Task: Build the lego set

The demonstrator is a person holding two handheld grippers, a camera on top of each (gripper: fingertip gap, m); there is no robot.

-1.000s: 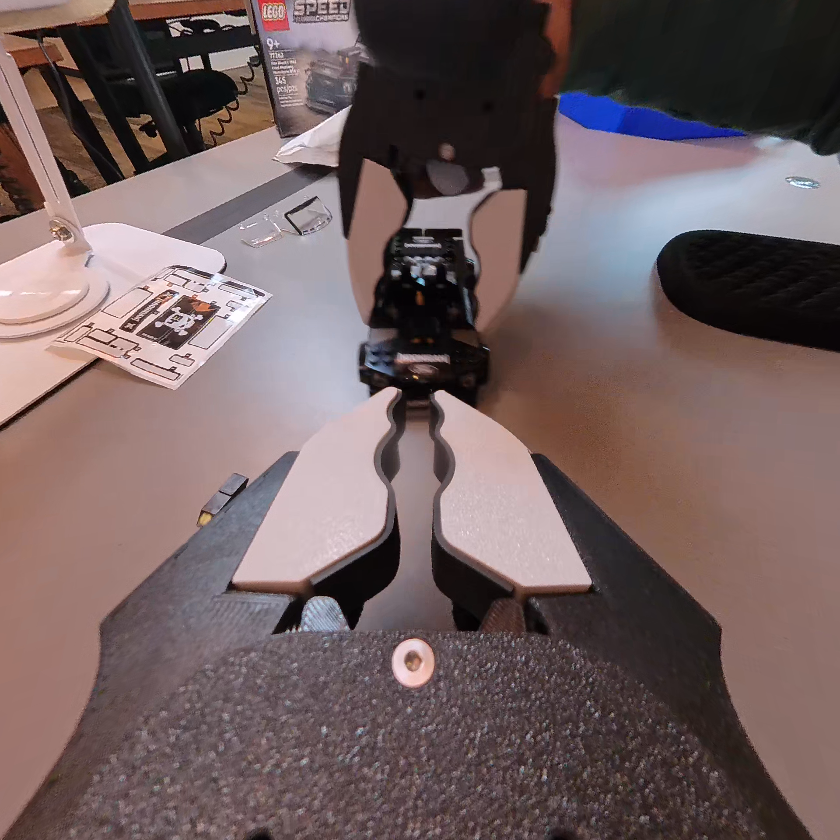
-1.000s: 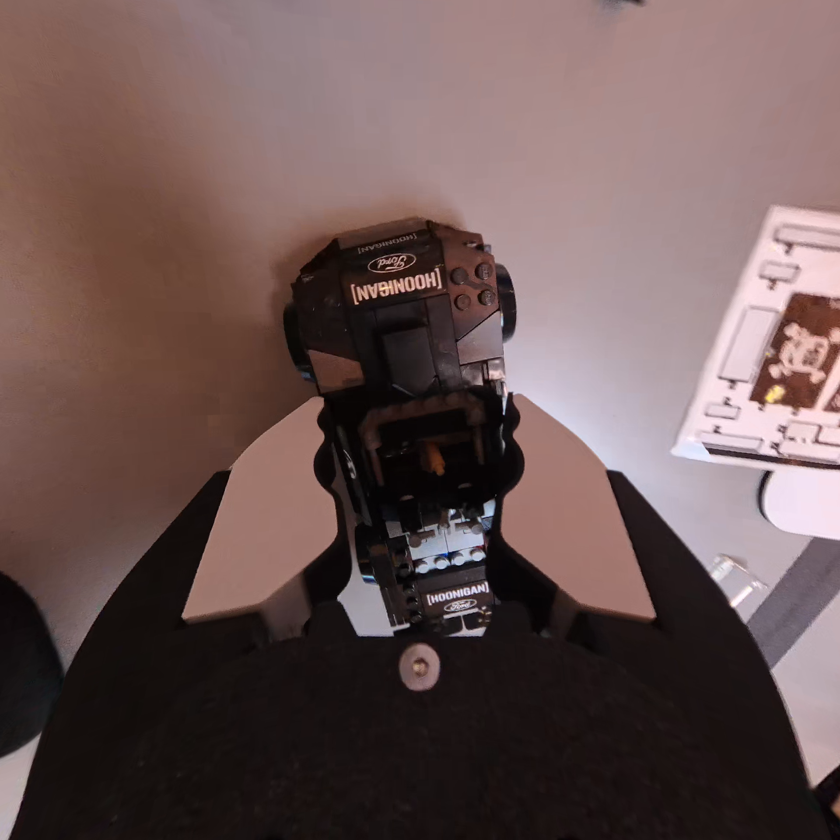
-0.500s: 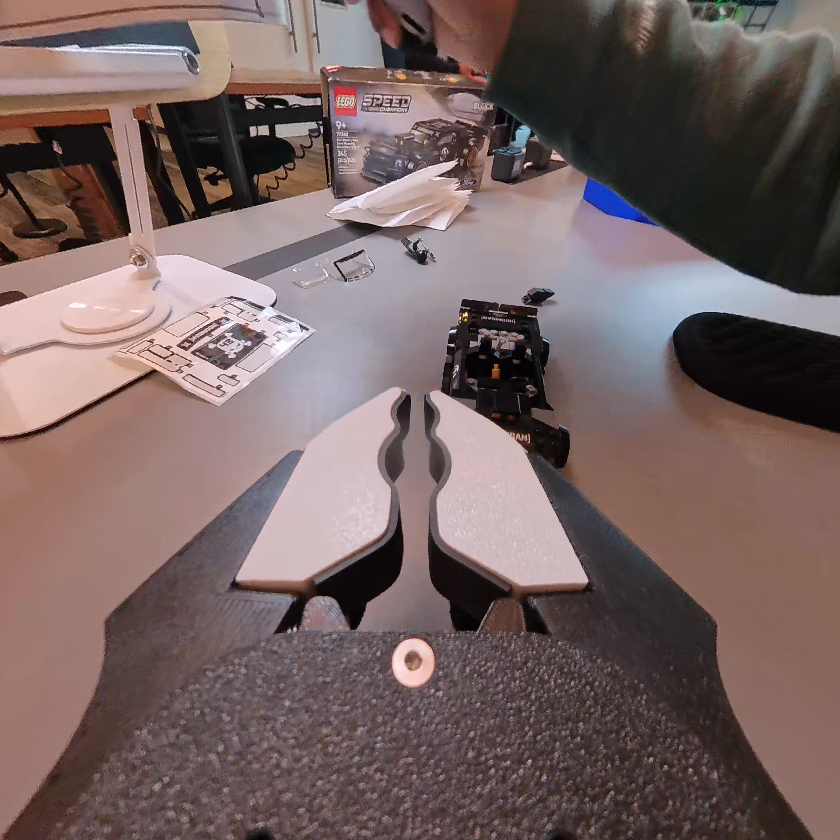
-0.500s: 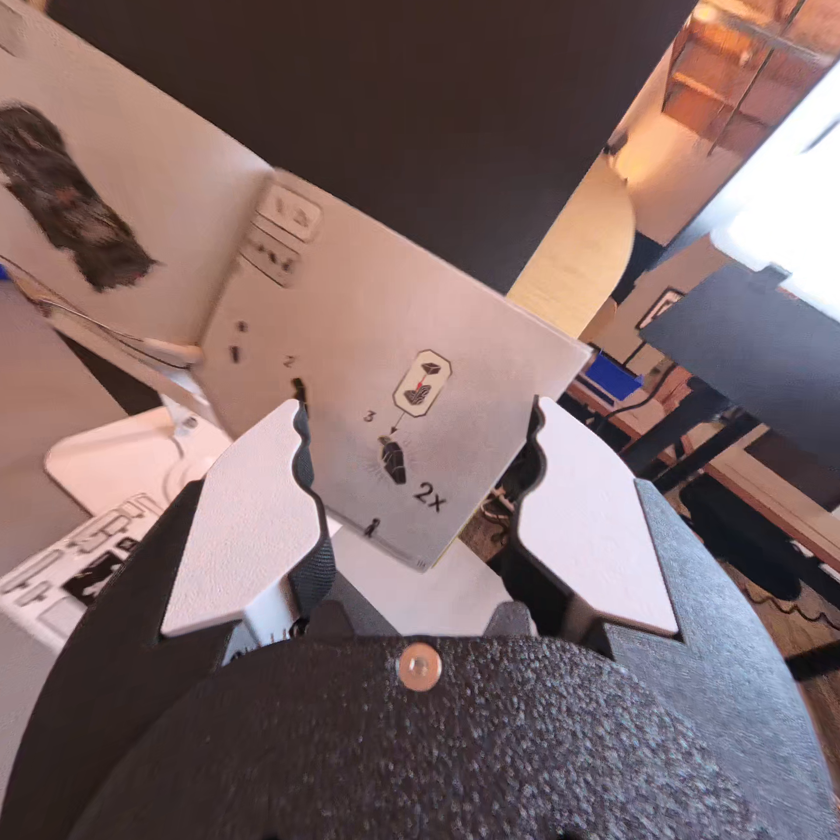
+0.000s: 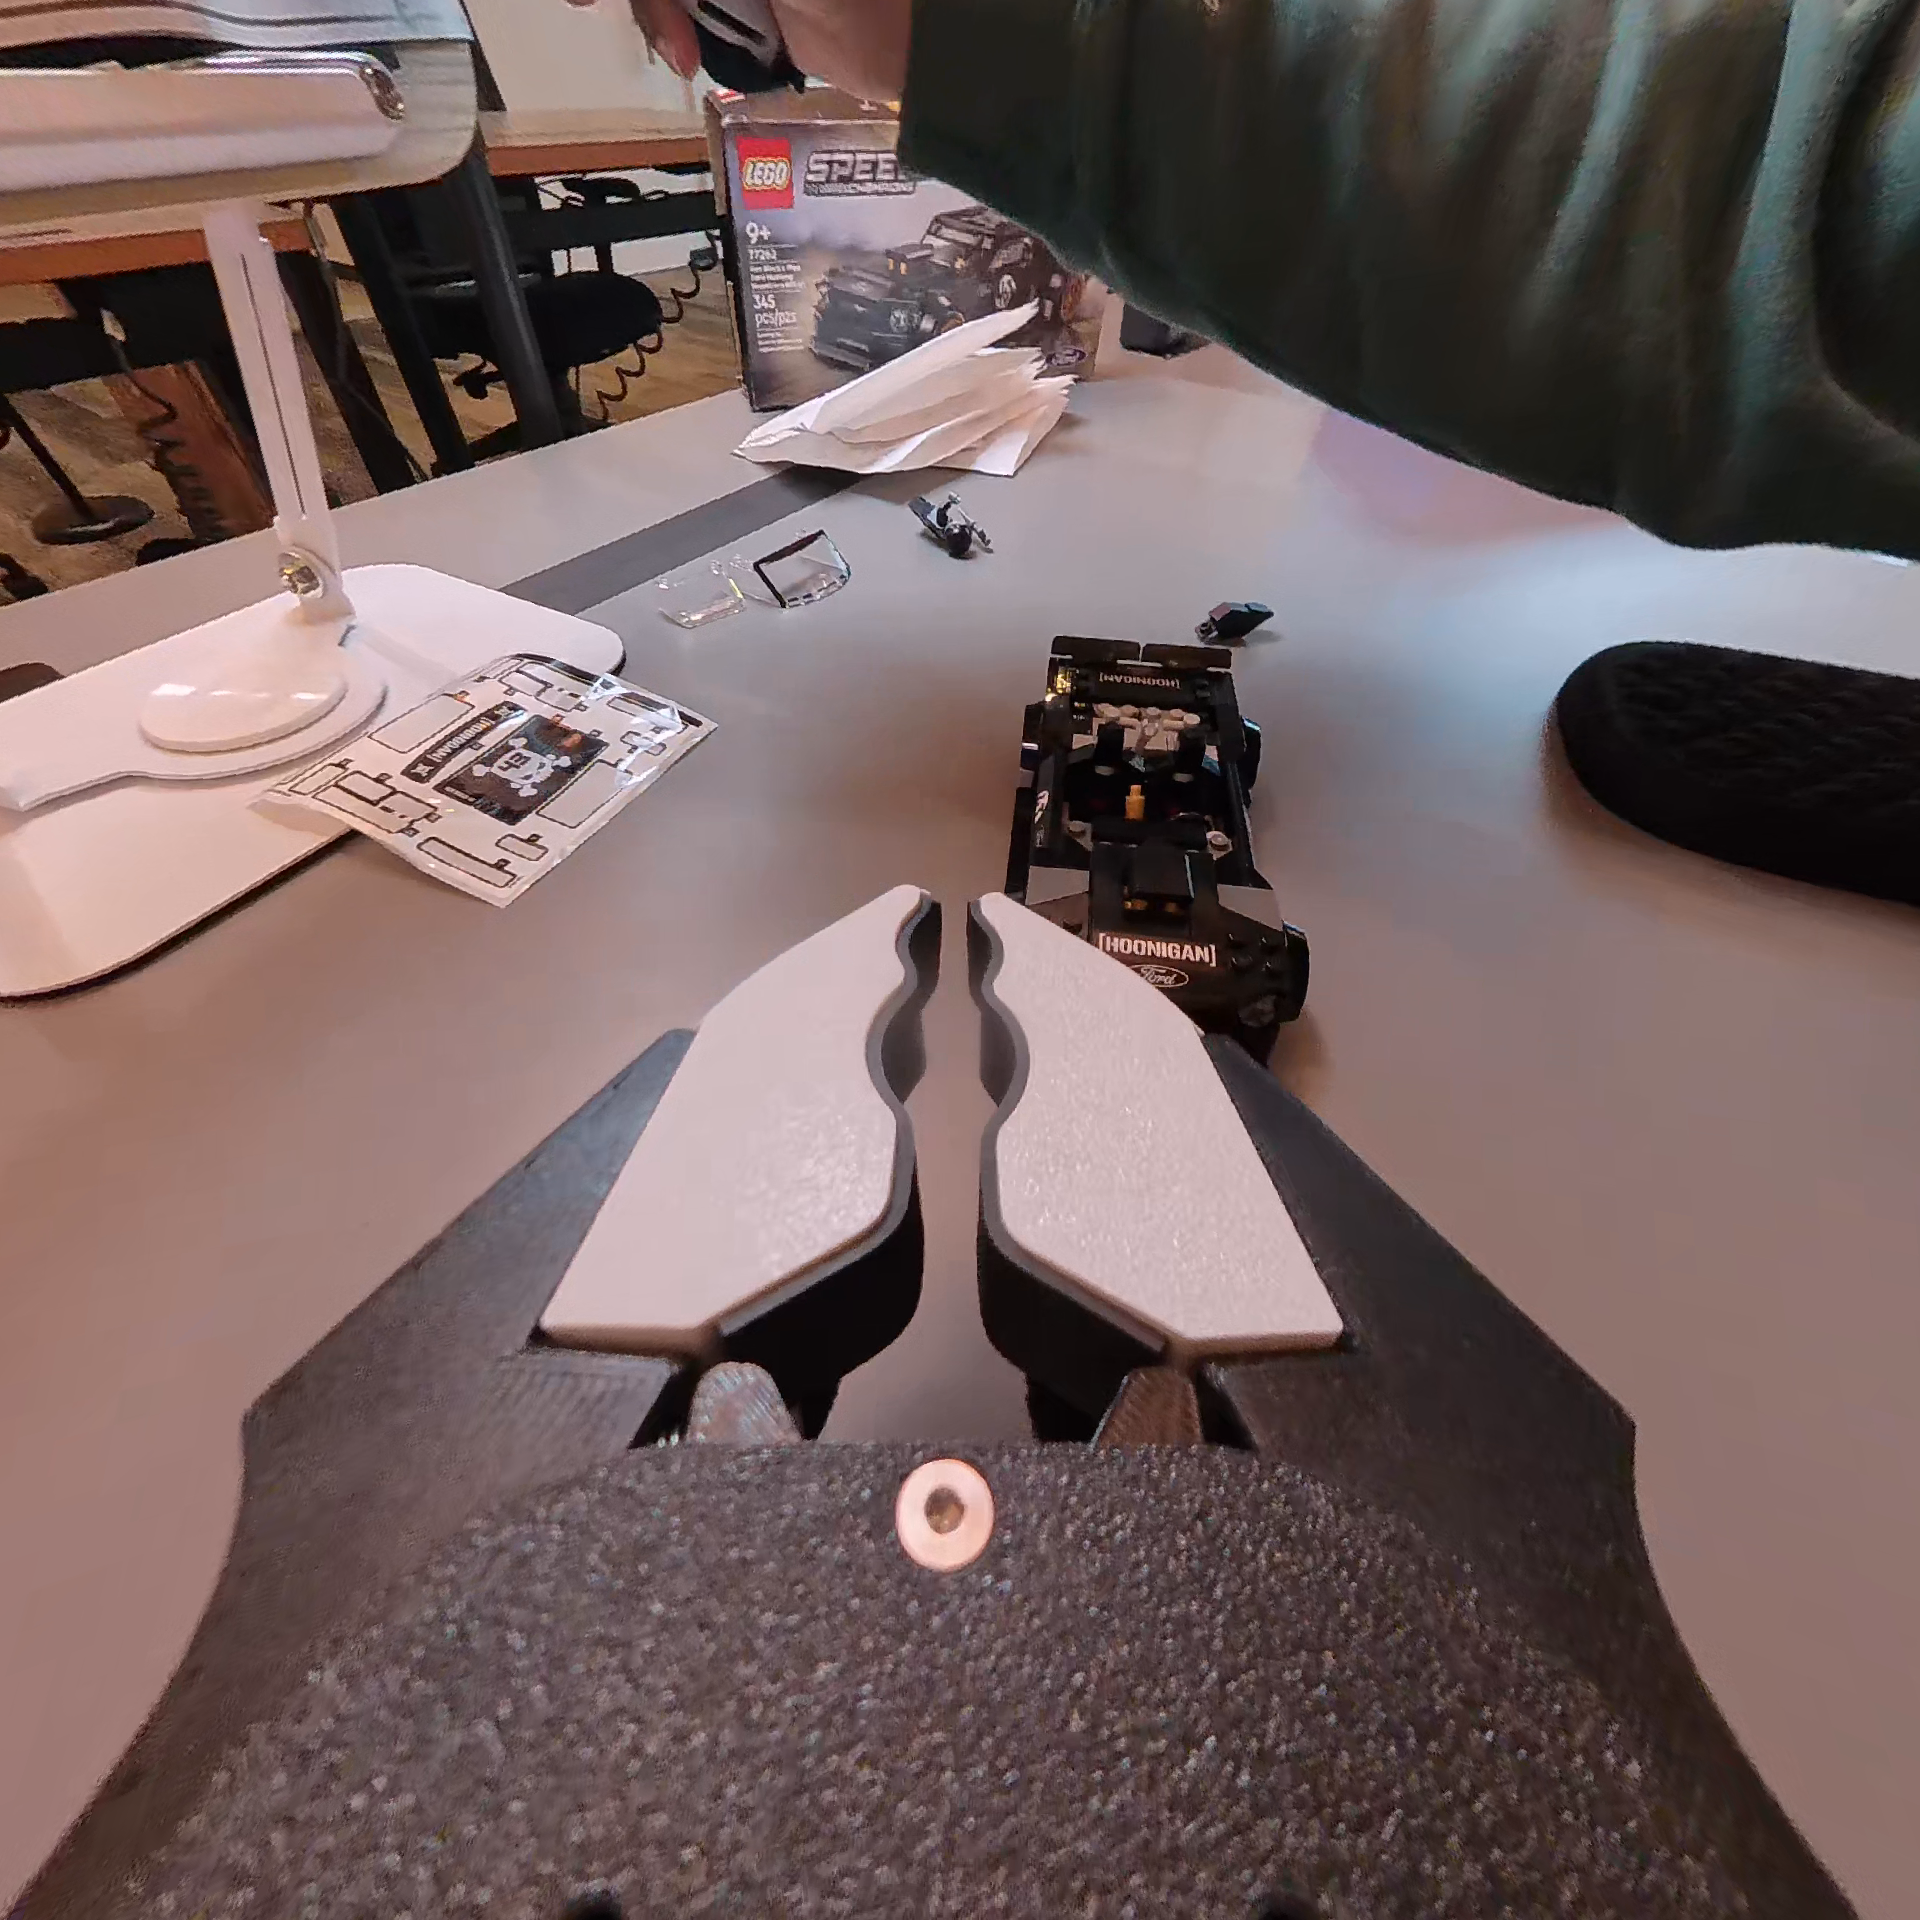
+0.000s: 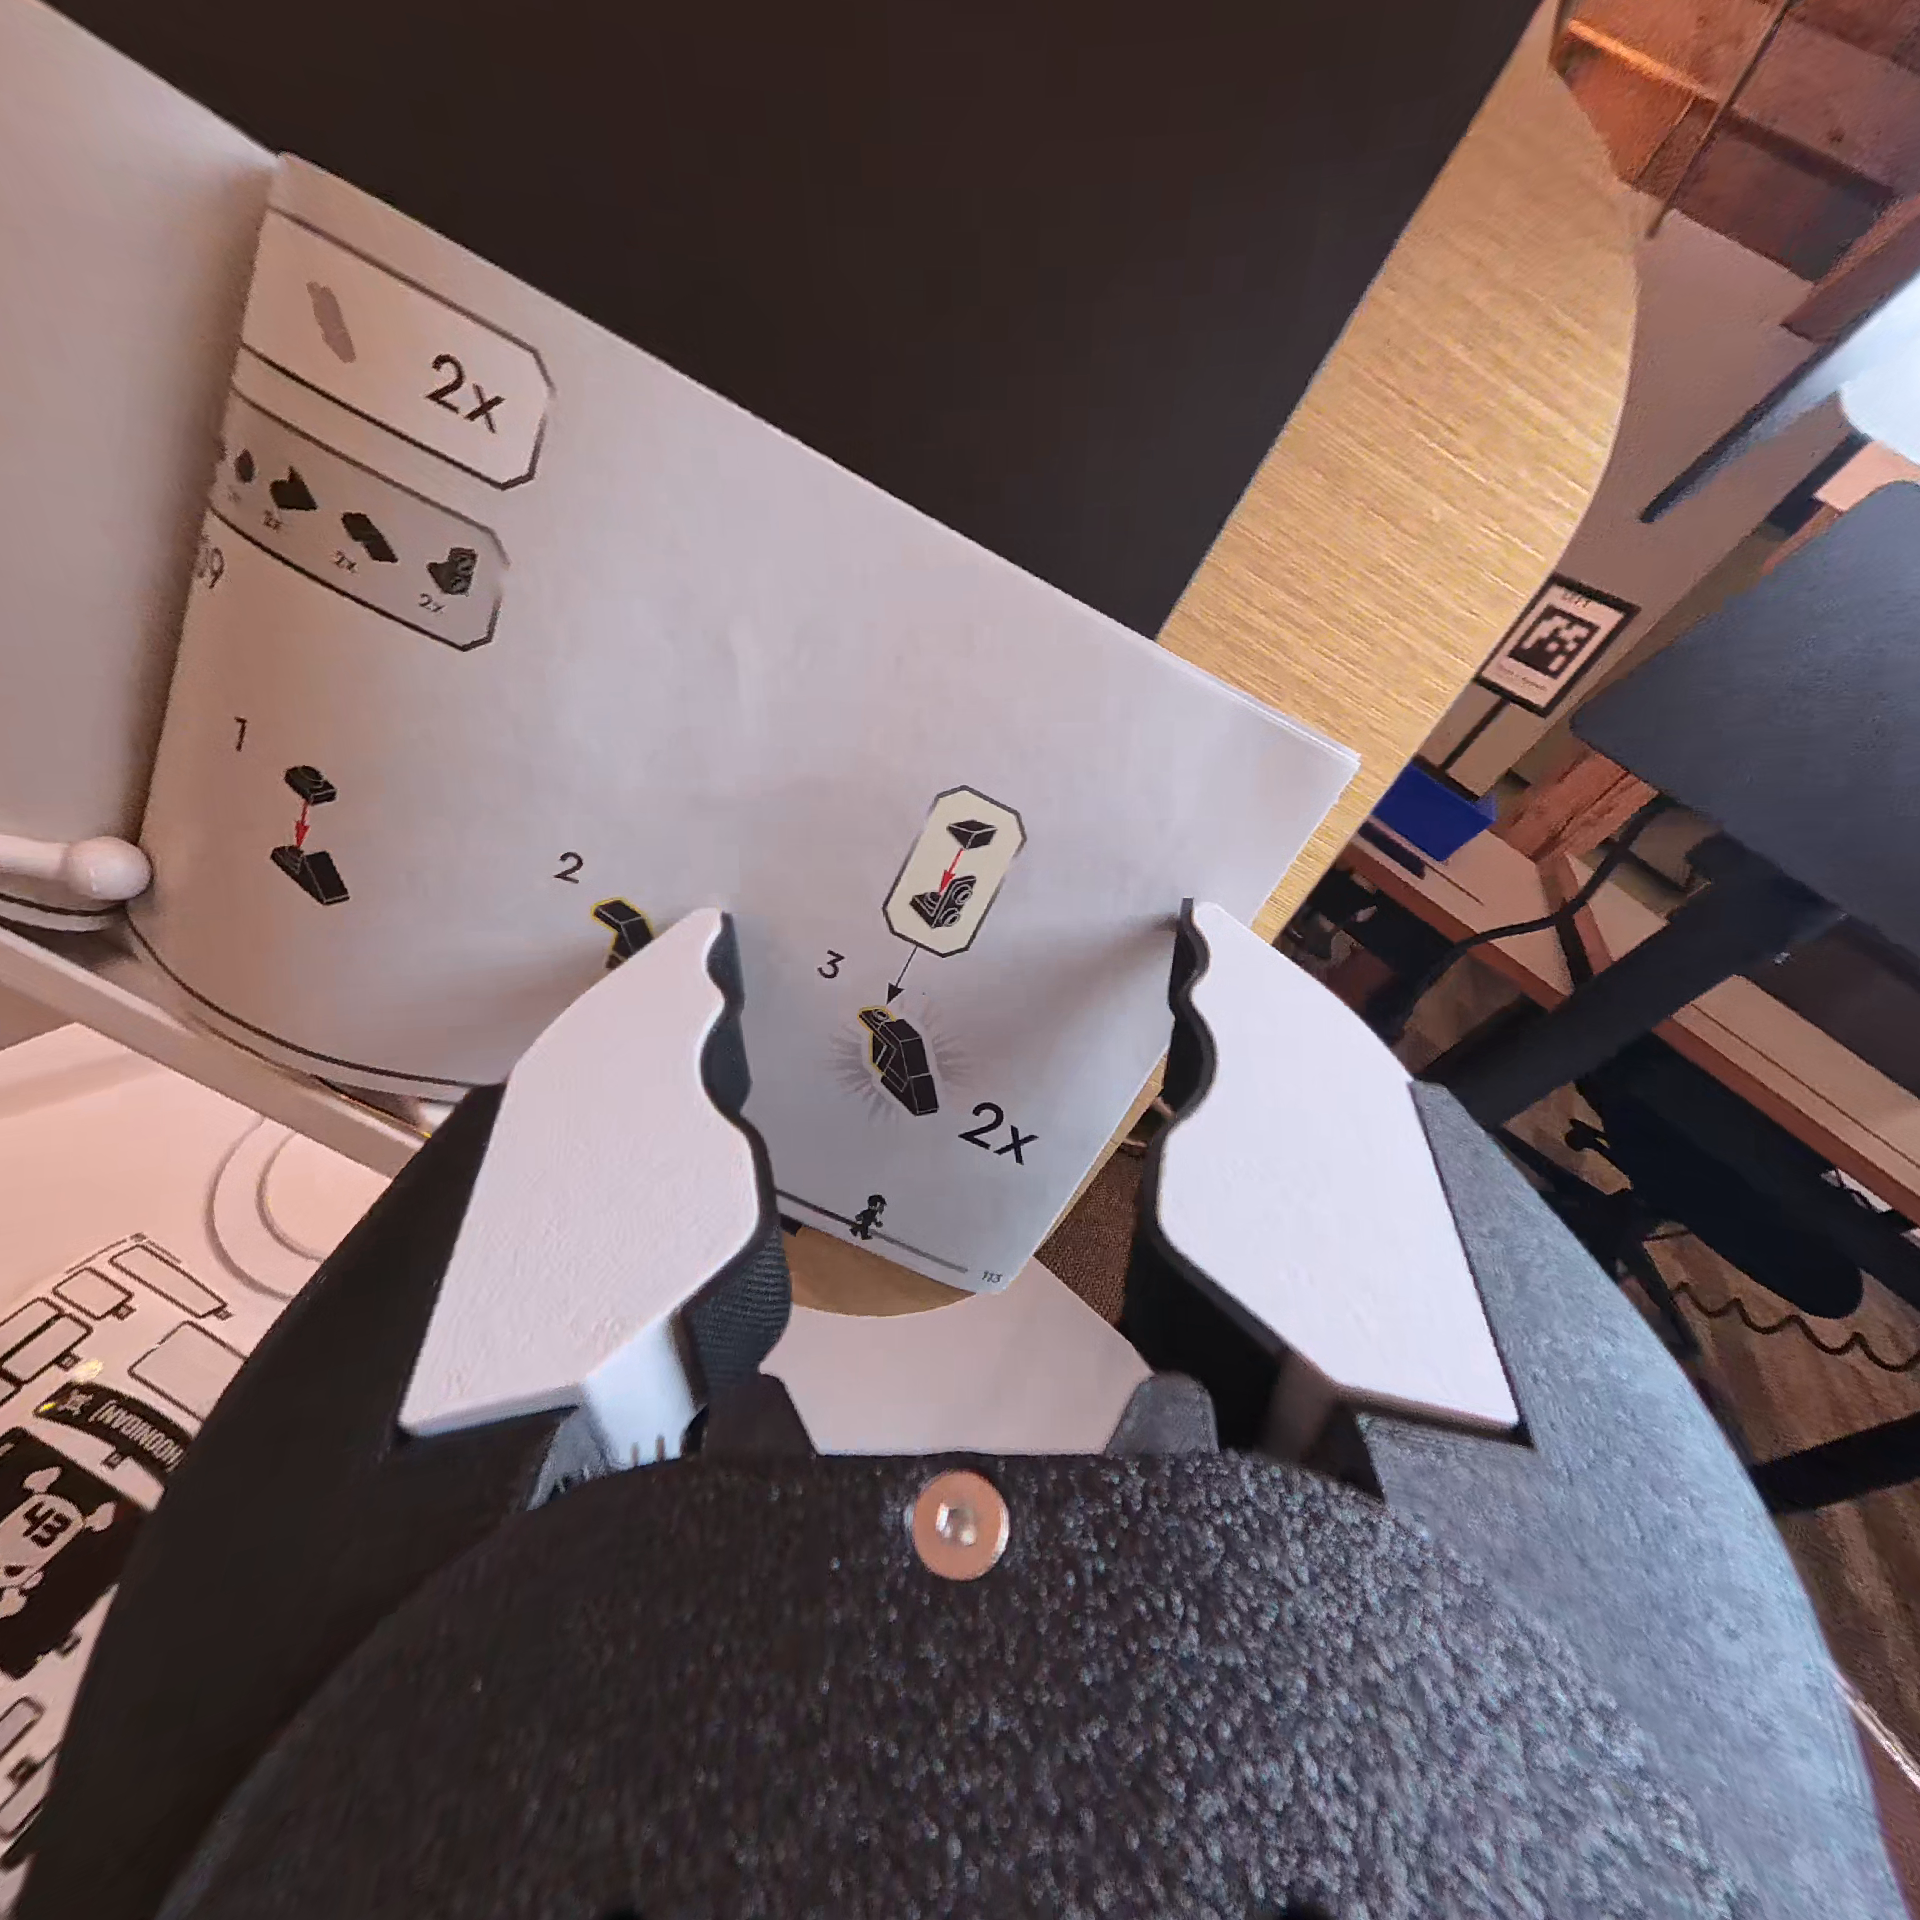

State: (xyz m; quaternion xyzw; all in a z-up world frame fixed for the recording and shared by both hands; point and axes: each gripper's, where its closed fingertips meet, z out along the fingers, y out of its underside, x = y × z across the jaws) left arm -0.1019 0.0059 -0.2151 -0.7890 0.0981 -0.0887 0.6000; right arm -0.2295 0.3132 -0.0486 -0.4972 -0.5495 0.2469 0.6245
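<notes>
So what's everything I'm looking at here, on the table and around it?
lego car: one, black, part-built, mid-table
sticker sheet: one, white and black, left of the car
lamp base: one, white, far left
clear pieces: two or three, transparent, behind the sticker sheet
small loose parts: two, dark, beyond the car
set box: one, dark, far edge
paper bags: a few, white, before the box
pad: one, black, right
instruction booklet: one, white, propped open
sleeve: one, dark green, overhead
left gripper: fingers nearly closed, empty
right gripper: fingers open, empty

A white lamp base [image 5: 208,707] and black padded rest [image 5: 1756,769] sit well apart on the grey table [image 5: 1558,1143].
</notes>
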